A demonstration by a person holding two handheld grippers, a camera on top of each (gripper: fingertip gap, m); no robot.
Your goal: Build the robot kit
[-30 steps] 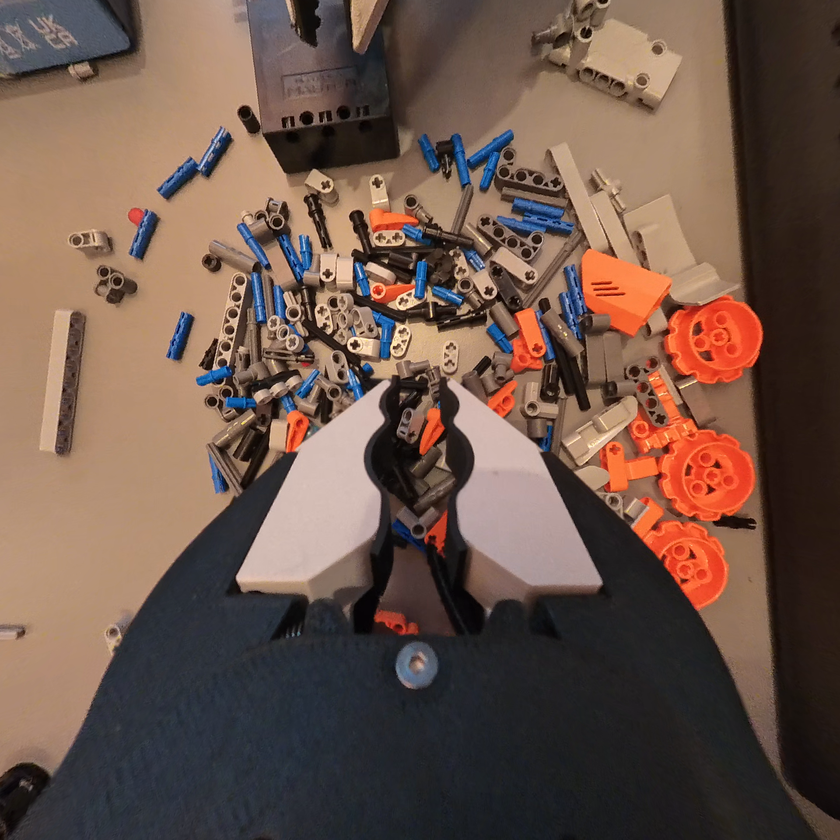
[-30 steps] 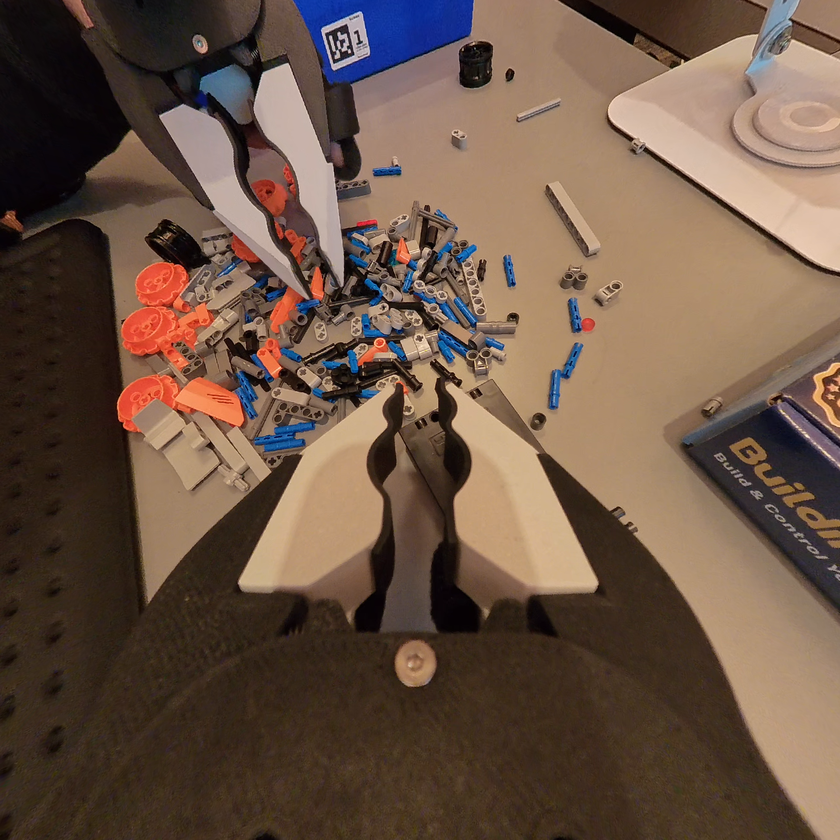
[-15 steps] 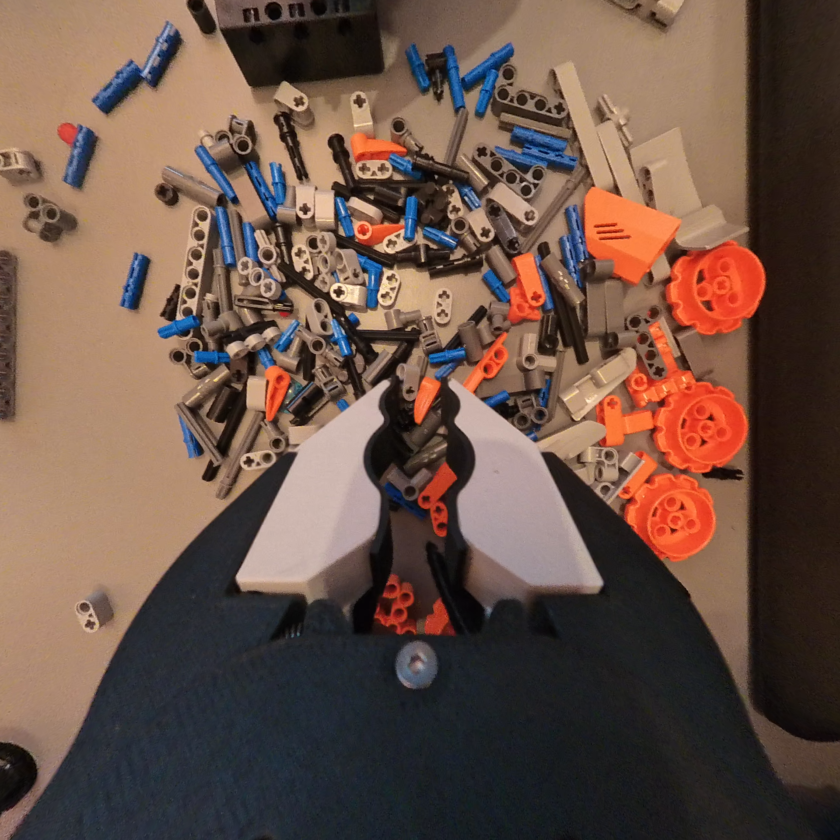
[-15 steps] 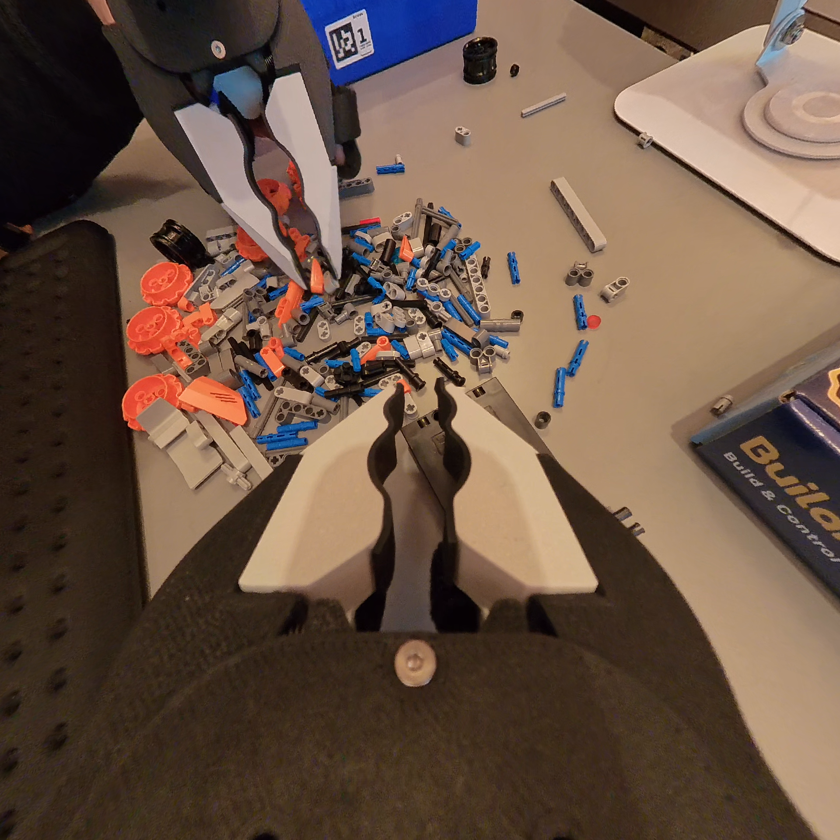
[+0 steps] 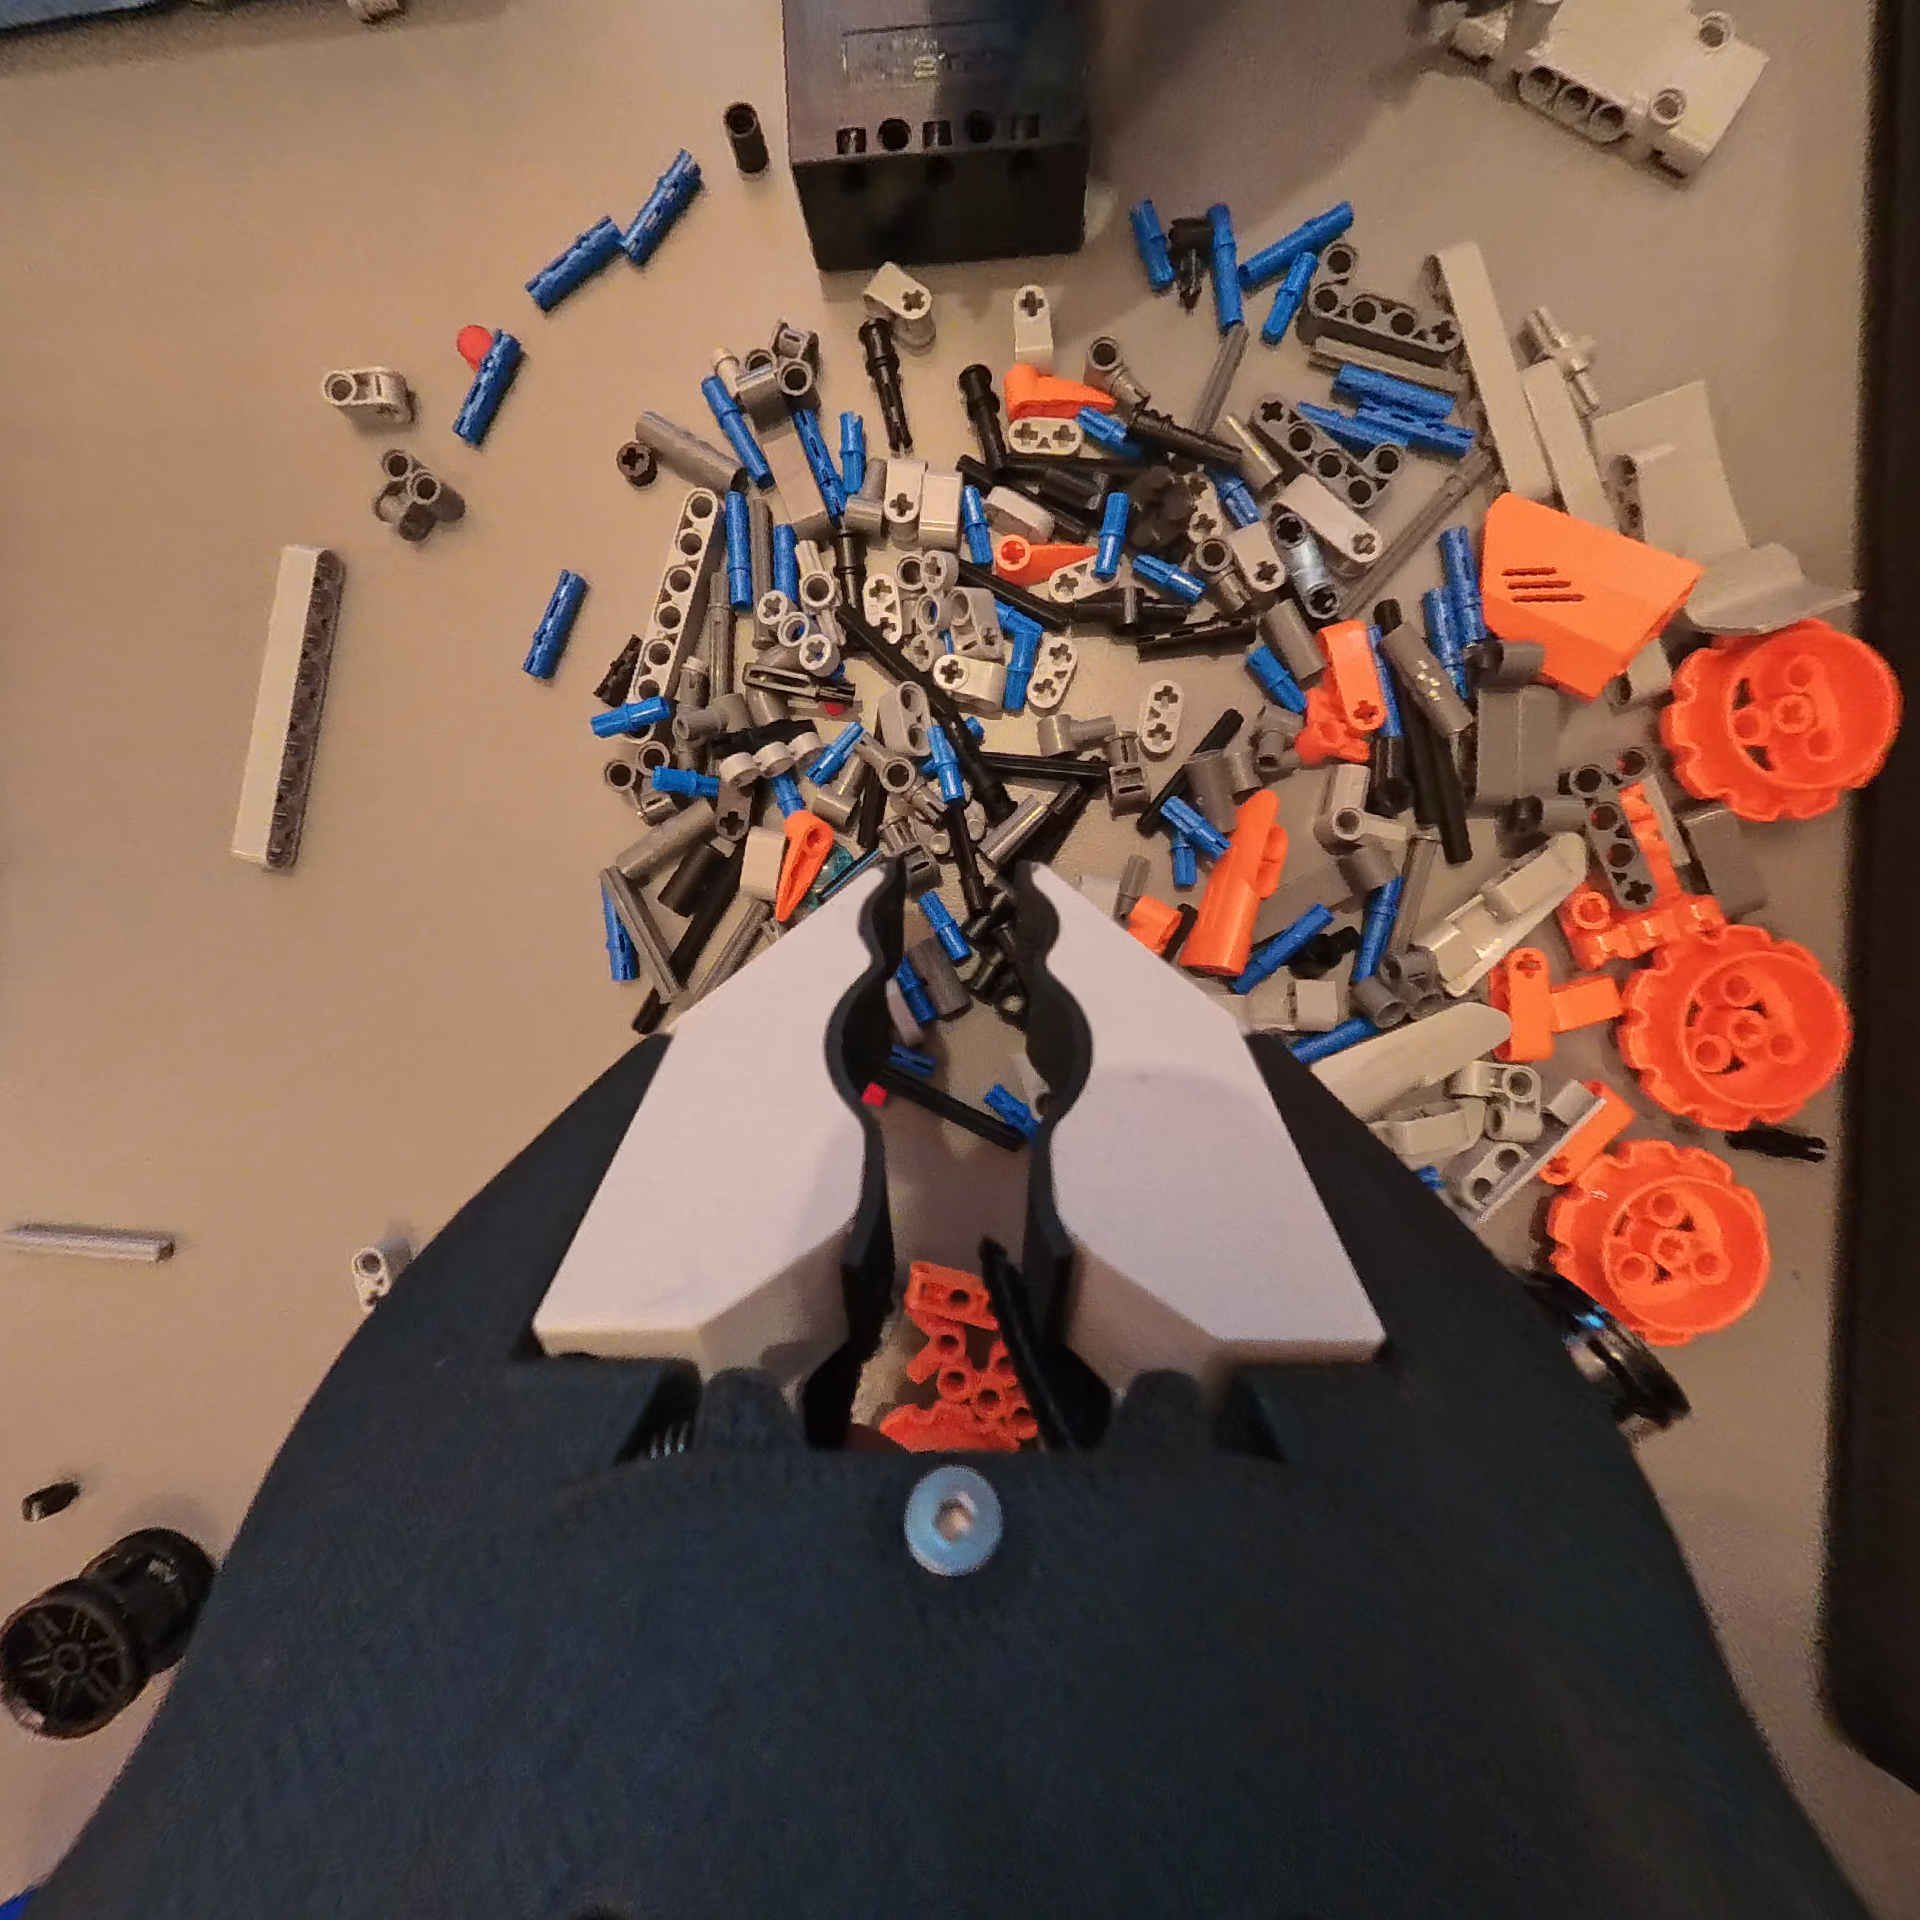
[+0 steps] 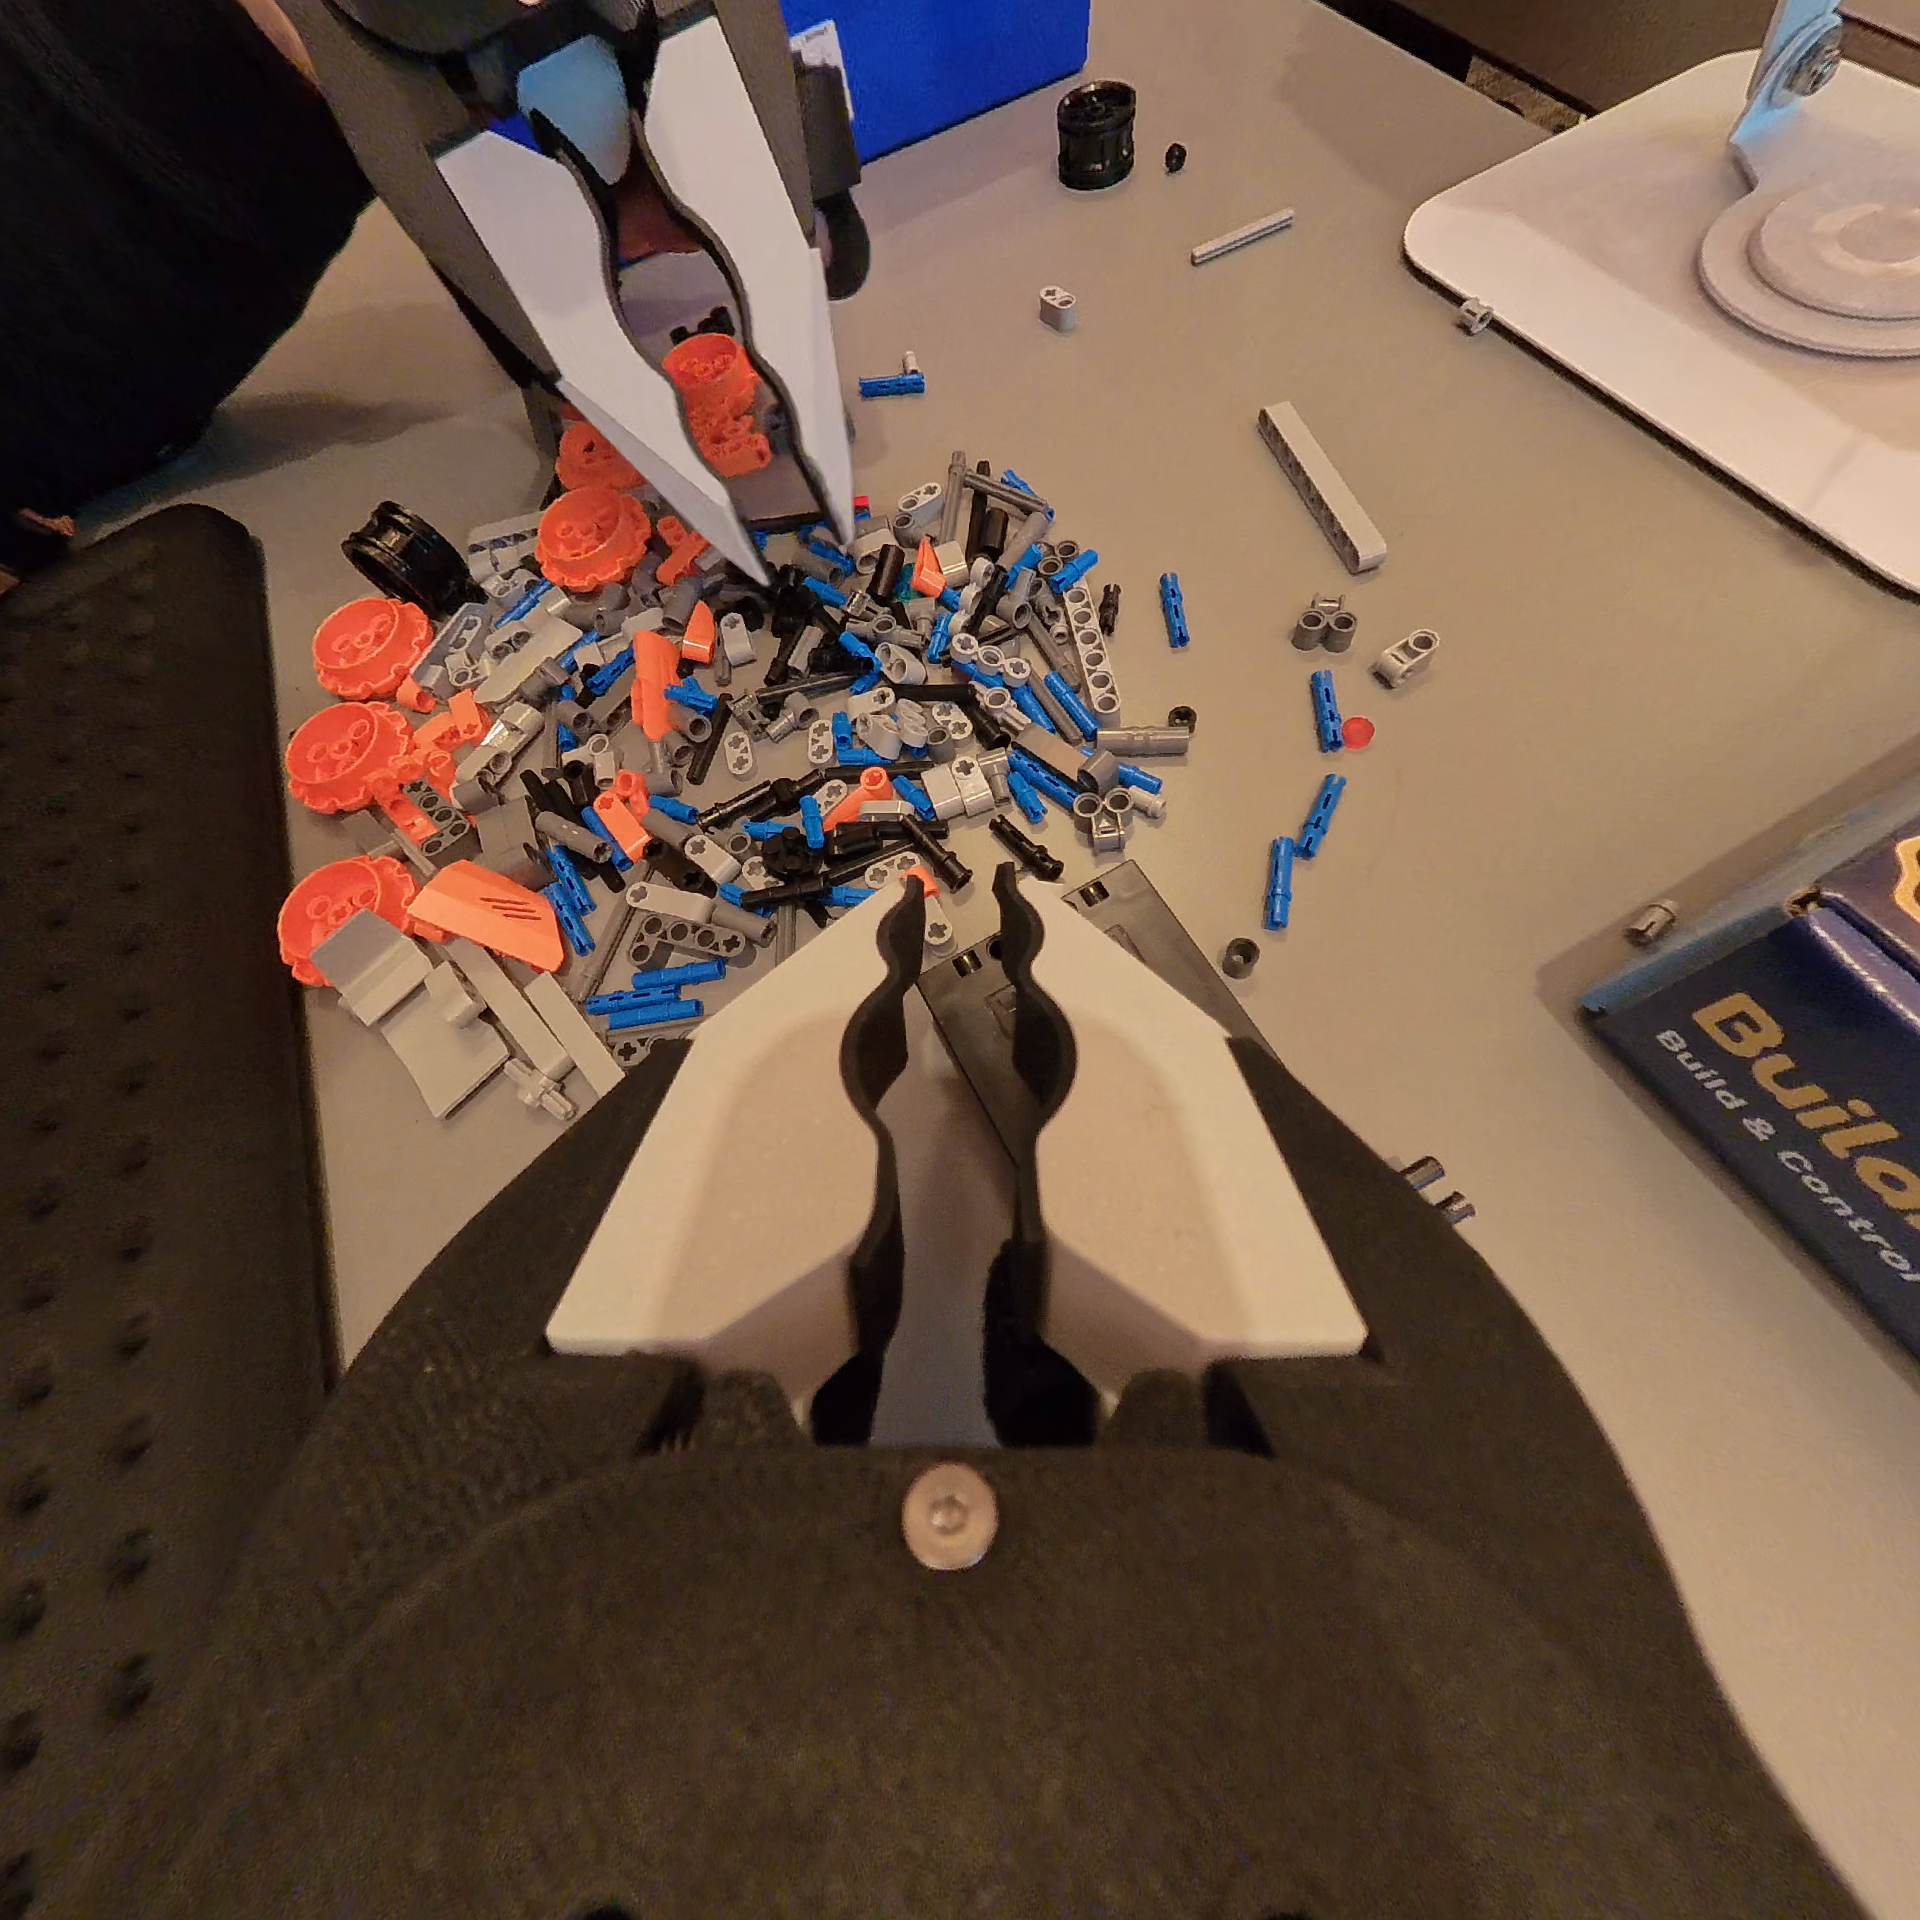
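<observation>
A pile of small building parts (image 5: 1039, 665) lies on the grey table: blue pins, grey connectors, black axles and orange pieces. It also shows in the right wrist view (image 6: 831, 727). My left gripper (image 5: 961, 894) is open by a narrow gap and empty. Its tips point down into the pile over black axles and blue pins, as the right wrist view (image 6: 805, 561) also shows. My right gripper (image 6: 958, 891) is open by a narrow gap and empty. It hovers over a black box (image 6: 1132, 925) at the pile's near edge. The box also shows in the left wrist view (image 5: 935, 156).
Orange wheels (image 5: 1782, 717) and an orange panel (image 5: 1569, 592) lie by a black perforated mat (image 6: 135, 935). A long grey beam (image 6: 1320, 488), a black hub (image 6: 1096, 135), a blue box (image 6: 935, 52), a white base (image 6: 1662, 260) and a blue carton (image 6: 1818, 1091) ring the pile. The grippers' ends are close to 15 centimetres from one another.
My left gripper has shifted sideways across the pile, from over a small orange piece to over black axles and blue pins. The right gripper has stayed still.
</observation>
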